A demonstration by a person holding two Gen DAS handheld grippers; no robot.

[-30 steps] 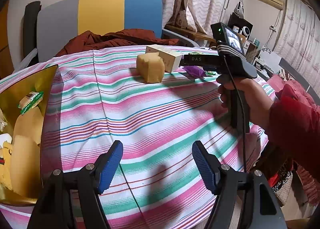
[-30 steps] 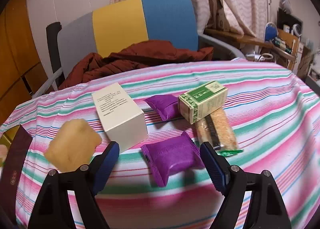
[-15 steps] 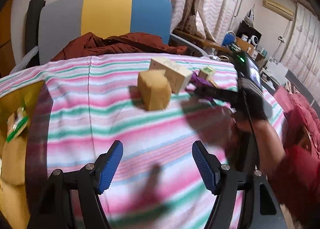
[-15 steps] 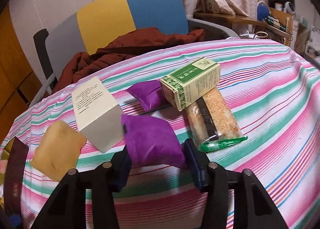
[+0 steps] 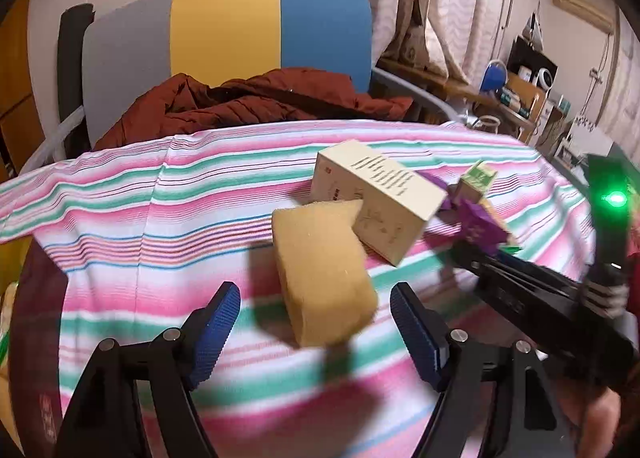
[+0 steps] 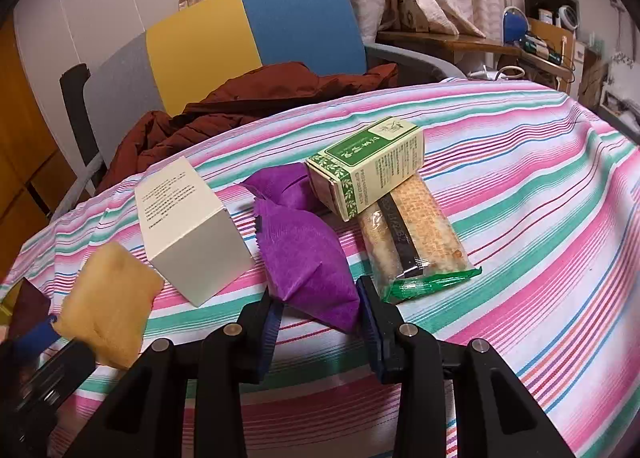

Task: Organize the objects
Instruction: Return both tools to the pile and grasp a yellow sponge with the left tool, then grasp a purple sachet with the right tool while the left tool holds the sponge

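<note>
We see the bench (image 6: 540, 218) under a striped cloth, with a chair (image 6: 256, 30) and a brown jacket (image 6: 248, 98) behind it. On the cloth lie a cream box (image 6: 188, 226) with small print we cannot read, a green box (image 6: 368, 166), a cracker packet (image 6: 416, 234), a yellow sponge (image 5: 324, 274) and two purple pouches. Our right gripper (image 6: 318, 322) has its jaws clamped on the near purple pouch (image 6: 308, 258); the far purple pouch (image 6: 280, 186) touches the green box. Our left gripper (image 5: 316, 330) has jaws wide apart around the near end of the sponge, not touching it. Only the left view shows the green lamp (image 5: 616, 200) on the right tool.
</note>
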